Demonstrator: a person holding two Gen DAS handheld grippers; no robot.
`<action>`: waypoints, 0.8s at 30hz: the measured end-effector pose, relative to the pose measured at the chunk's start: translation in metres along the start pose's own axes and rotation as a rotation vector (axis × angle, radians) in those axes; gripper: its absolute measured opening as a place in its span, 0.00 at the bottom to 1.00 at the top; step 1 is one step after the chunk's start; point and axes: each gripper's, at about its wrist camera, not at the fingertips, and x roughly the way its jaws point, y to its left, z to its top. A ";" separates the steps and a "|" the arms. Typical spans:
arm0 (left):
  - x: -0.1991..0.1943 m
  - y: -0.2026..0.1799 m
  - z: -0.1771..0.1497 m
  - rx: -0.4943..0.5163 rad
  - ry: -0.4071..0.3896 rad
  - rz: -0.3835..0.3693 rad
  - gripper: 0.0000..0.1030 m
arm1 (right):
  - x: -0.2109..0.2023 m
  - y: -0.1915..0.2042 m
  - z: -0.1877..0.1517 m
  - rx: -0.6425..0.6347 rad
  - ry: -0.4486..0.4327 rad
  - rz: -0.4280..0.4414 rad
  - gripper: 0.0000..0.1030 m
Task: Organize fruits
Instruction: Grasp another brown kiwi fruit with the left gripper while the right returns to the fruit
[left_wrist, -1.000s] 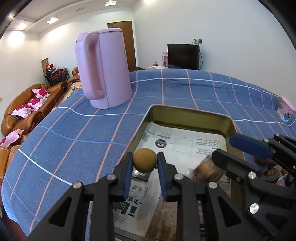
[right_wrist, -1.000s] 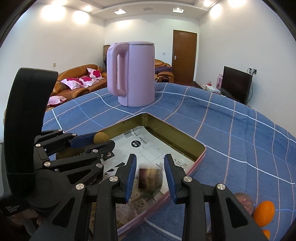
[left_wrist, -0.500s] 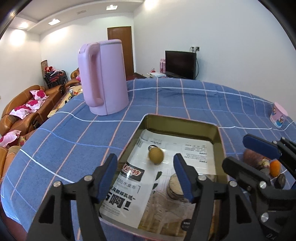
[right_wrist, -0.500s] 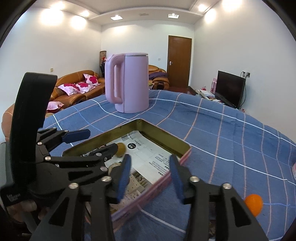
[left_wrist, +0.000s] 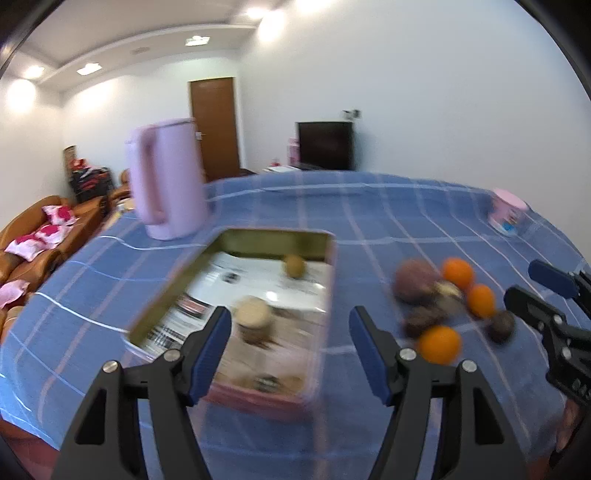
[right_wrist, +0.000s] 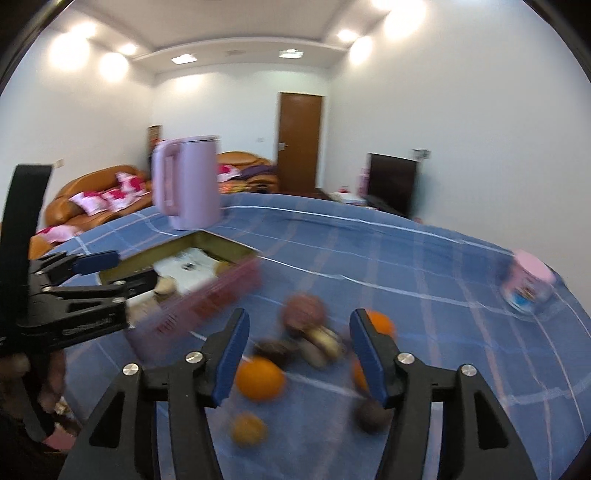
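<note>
Hovering over the blue checked tablecloth (left_wrist: 388, 206), the left gripper (left_wrist: 290, 334) has its jaws spread wide, holding nothing, above the shallow pink-walled rectangular tray (left_wrist: 258, 397), where a small round brown fruit (left_wrist: 294, 265) lies. The right gripper (right_wrist: 297, 341), jaws also spread and empty, hangs over the blurred loose pile of oranges and dark fruits (right_wrist: 306, 341) beside the tray.

This is a home living room. Brown leather sofas (right_wrist: 98, 188) with pink floral cushions (left_wrist: 55, 216) line one wall, a dark television (left_wrist: 325, 144) stands by another beside a wooden door (right_wrist: 300, 144), and recessed ceiling lights (right_wrist: 183, 58) shine above a worktop (left_wrist: 369, 206) under a blue checked cloth.
</note>
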 end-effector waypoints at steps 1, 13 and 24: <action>-0.001 -0.007 -0.003 0.010 0.005 -0.017 0.67 | -0.004 -0.007 -0.006 0.012 0.004 -0.017 0.58; -0.002 -0.081 -0.027 0.137 0.084 -0.190 0.67 | -0.016 -0.059 -0.044 0.153 0.019 -0.093 0.58; 0.017 -0.100 -0.044 0.162 0.187 -0.270 0.36 | -0.011 -0.063 -0.050 0.163 0.029 -0.092 0.58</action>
